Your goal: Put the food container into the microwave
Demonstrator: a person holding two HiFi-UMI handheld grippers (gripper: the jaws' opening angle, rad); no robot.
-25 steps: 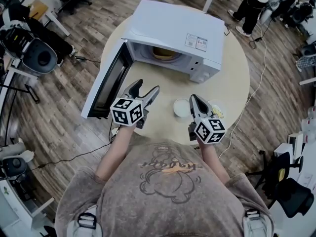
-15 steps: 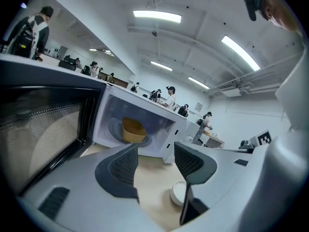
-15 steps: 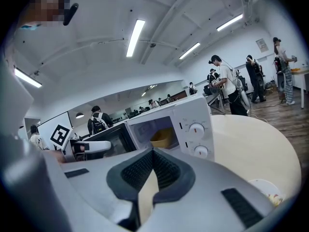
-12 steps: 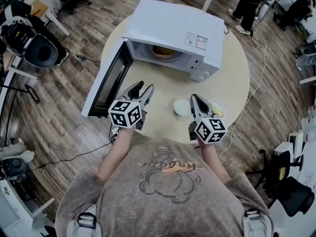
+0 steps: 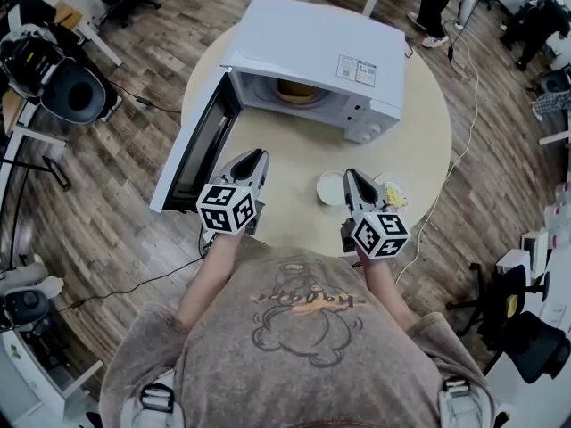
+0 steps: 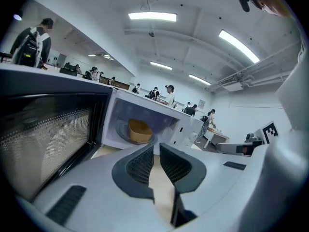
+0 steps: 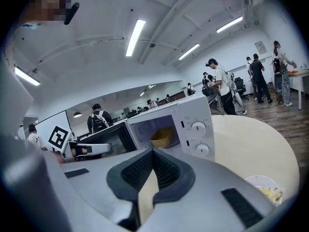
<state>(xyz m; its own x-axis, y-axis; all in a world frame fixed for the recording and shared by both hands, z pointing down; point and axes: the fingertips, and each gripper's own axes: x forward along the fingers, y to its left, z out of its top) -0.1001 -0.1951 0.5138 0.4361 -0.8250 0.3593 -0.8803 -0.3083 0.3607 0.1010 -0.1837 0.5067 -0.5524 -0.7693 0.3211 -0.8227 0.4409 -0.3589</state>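
Jaws of the left gripper (image 5: 258, 157) have just been closing and stand all but together on nothing, with ribbed dark pads and a sliver of air at the tips. The right gripper (image 5: 350, 175) has its jaws pressed together, empty. At 12 o'clock from both, the boxy white microwave (image 5: 312, 43) sits on the round pale bench (image 5: 419, 141), its mesh-windowed door (image 5: 196, 150) swung out toward 9 o'clock. Inside rests the tan, rounded food container (image 5: 295, 89). Two small round dishes — one plain white (image 5: 331, 187), one holding yellow bits (image 5: 393, 194) — lie just beside the right gripper.
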